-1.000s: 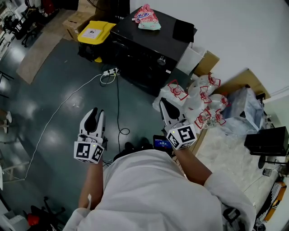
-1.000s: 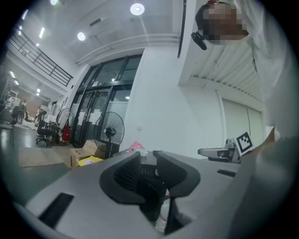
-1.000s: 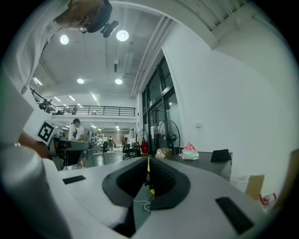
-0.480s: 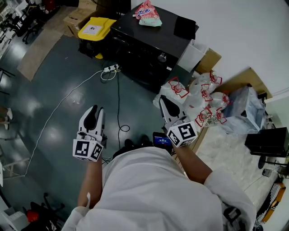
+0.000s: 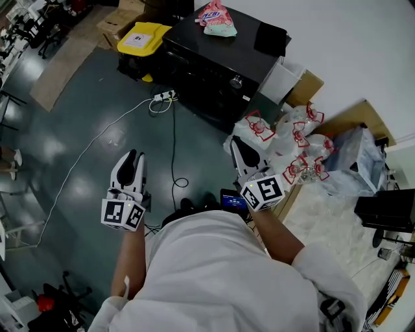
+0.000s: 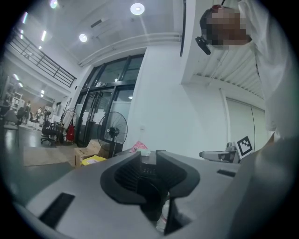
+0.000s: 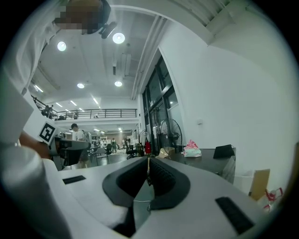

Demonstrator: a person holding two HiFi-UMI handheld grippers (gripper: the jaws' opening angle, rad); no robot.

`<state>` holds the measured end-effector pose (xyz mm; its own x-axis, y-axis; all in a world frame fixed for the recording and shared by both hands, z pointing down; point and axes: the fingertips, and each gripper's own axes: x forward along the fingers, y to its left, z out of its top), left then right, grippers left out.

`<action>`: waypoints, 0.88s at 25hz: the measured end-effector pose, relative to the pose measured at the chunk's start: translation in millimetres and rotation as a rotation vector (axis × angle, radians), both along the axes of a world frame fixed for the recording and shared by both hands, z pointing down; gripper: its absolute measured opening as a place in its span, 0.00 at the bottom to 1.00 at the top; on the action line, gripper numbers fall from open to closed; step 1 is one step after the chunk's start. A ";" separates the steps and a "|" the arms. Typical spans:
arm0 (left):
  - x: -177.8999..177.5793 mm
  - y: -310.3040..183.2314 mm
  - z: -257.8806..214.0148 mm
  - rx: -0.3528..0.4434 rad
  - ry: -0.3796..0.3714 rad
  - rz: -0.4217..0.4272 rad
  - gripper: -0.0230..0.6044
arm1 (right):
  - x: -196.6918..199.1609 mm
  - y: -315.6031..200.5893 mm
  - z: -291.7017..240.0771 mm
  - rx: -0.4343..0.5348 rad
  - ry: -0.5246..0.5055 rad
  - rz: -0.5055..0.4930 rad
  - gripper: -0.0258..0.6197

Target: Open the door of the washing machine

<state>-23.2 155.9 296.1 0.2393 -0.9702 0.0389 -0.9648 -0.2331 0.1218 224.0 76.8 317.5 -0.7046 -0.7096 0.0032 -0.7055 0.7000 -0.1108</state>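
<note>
Head view: task not begun. Black washing machine set against the white wall, ahead of and well apart from both grippers. Door not made out on the dark front; judged still shut. No contact with the machine.

Left gripper: held level in front of the body, over bare floor. Jaws narrowly apart, just been closing, nothing between them. Borne out in the left gripper view: slim gap, only the far machine beyond it.

Right gripper: held level, alongside the left one, near the bags. Jaws together at the tips in the right gripper view, holding nothing.

Outstanding, by judgement: the approach to the machine, finding the door's handle or edge, taking hold, swinging it open. The whole job, in short.

Surface and room:
- Dark grey floor, glossy, with patches of reflected light.
- White cable trailing across it to a power strip just in front of the machine, with a black cable alongside. Possible trip or snag hazard on the approach.
- Pink bag and a flat black item on top of the machine.
- Yellow bin just beside its left end, with cardboard boxes beyond.
- White bin at its right end, then a heap of plastic bags with red handles.
- Left gripper view: large hall, tall glazing, a standing fan, round ceiling lights.
</note>
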 end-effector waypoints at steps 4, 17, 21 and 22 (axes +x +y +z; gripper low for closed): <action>8.6 -2.0 -0.6 0.001 0.002 -0.003 0.20 | 6.1 -3.2 2.9 -0.007 -0.013 -0.006 0.09; 49.8 -12.8 11.3 -0.013 0.018 -0.007 0.19 | 44.3 -22.2 9.0 0.011 -0.018 -0.029 0.09; 55.5 -10.3 21.0 -0.039 0.010 -0.004 0.19 | 50.9 -24.0 23.1 -0.022 -0.022 -0.029 0.09; 54.0 -10.3 22.9 -0.044 0.009 -0.008 0.19 | 51.2 -25.5 26.2 -0.028 -0.023 -0.030 0.09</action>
